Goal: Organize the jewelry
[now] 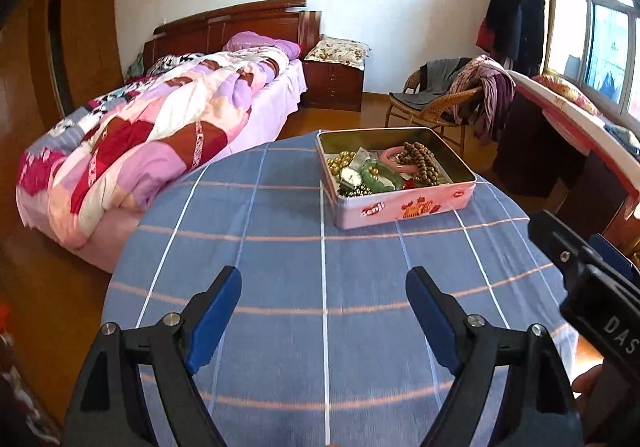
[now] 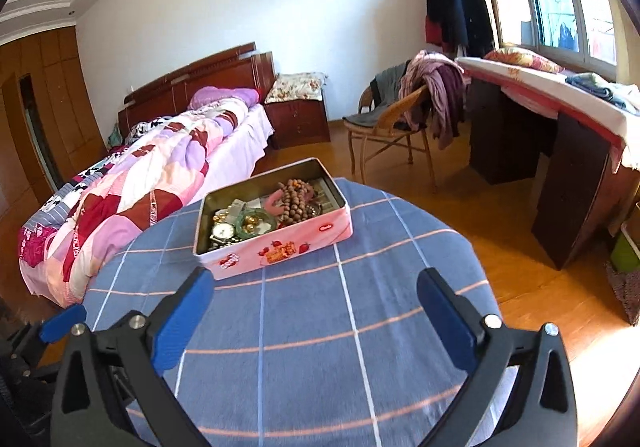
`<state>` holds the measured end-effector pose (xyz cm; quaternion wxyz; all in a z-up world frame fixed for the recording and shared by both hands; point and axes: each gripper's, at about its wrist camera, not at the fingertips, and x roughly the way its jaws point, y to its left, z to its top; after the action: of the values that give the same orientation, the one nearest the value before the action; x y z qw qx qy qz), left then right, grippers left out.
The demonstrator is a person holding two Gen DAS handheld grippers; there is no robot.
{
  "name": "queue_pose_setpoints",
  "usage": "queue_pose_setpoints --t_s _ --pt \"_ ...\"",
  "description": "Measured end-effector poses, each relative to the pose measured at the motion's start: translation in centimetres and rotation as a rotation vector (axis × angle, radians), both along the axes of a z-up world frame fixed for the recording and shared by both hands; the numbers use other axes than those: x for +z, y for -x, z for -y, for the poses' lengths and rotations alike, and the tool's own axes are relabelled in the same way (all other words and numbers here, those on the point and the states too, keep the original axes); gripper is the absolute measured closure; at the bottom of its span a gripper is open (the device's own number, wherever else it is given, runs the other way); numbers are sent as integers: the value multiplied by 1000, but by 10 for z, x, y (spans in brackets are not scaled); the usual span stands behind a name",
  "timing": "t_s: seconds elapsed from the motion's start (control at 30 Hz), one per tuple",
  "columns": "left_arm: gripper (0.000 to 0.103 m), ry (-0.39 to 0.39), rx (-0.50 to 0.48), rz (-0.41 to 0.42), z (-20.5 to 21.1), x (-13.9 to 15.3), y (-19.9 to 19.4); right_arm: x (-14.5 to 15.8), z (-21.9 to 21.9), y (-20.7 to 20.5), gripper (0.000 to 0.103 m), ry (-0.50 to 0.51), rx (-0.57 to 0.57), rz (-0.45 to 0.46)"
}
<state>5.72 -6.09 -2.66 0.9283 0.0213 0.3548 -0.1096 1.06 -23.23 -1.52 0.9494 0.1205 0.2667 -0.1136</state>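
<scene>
A pink tin box [image 1: 404, 209] [image 2: 280, 247] stands open on a round table with a blue checked cloth [image 1: 280, 247] [image 2: 360, 307]. Inside lie a brown bead string [image 1: 420, 161] [image 2: 294, 199], a green bangle [image 1: 380, 175] [image 2: 260, 221], a pink bangle [image 1: 394, 163], a wristwatch [image 2: 222, 231] [image 1: 350, 177] and gold beads [image 1: 340, 161]. My left gripper [image 1: 324, 283] is open and empty over the cloth, well short of the box. My right gripper [image 2: 316, 287] is open and empty, its left finger close to the box's near corner.
A bed with a patchwork quilt [image 1: 140, 135] [image 2: 132, 183] stands left of the table. A wicker chair draped with clothes [image 1: 448, 95] [image 2: 400, 115] and a dark desk [image 2: 560, 151] stand to the right. The right gripper's body [image 1: 588, 287] shows at the left view's right edge.
</scene>
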Motion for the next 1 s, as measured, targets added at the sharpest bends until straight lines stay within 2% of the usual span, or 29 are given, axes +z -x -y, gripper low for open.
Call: queue_pose_setpoints --t_s 0.13,0.33,0.47,0.77,0.9,1.0 --pt "17 -3 28 32 -11 10 20 12 -13 21 0 41 -4 50" --pt "16 -34 46 123 -20 28 45 26 -31 41 0 92 2 115" --pt "16 -76 54 172 -22 35 56 34 -39 51 0 112 4 150" --pt "15 -46 72 262 -29 55 78 50 -46 73 0 136 -13 242" --pt "14 -55 75 311 -30 63 89 61 -47 82 0 147 -28 294" --pt "13 -64 72 332 -28 66 92 63 -48 81 0 147 -33 298"
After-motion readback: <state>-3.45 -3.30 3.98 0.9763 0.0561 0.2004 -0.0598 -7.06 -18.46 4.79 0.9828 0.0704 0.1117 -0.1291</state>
